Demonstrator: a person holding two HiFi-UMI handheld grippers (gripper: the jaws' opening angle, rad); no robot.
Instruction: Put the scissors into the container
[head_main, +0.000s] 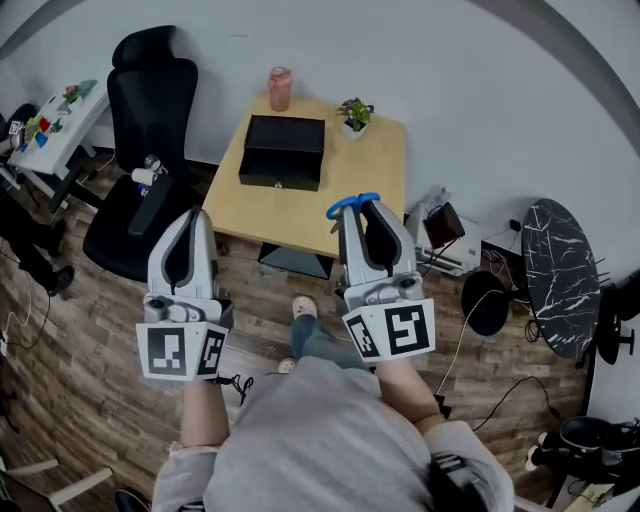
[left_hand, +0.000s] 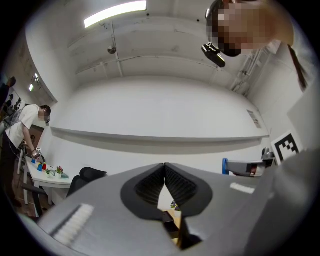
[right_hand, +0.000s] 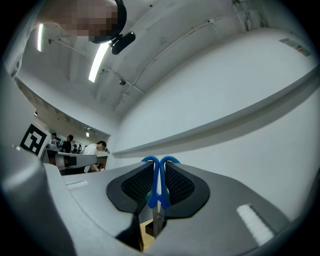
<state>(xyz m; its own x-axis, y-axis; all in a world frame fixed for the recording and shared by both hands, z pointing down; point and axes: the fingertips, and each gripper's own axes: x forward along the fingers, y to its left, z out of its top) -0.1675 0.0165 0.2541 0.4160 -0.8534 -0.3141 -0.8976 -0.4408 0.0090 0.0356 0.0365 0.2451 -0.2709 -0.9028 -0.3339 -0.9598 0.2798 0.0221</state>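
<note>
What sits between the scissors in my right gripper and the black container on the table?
Nothing but bare tabletop. The head view shows clear wood between the scissors, clamped in the right gripper, and the black container.

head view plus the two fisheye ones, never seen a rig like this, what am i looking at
No robot here: a person holds a gripper in each hand. The head view comes from a camera on the person's head, looking down. The other two come from cameras riding on each gripper, looking along its fingers. The left gripper is shut and empty. The right gripper is shut on blue-handled scissors, handles poking past the fingertips. Ahead stands a wooden table bearing a black box, a pink cup and a small potted plant. The scissors are not yet in the box.
</note>
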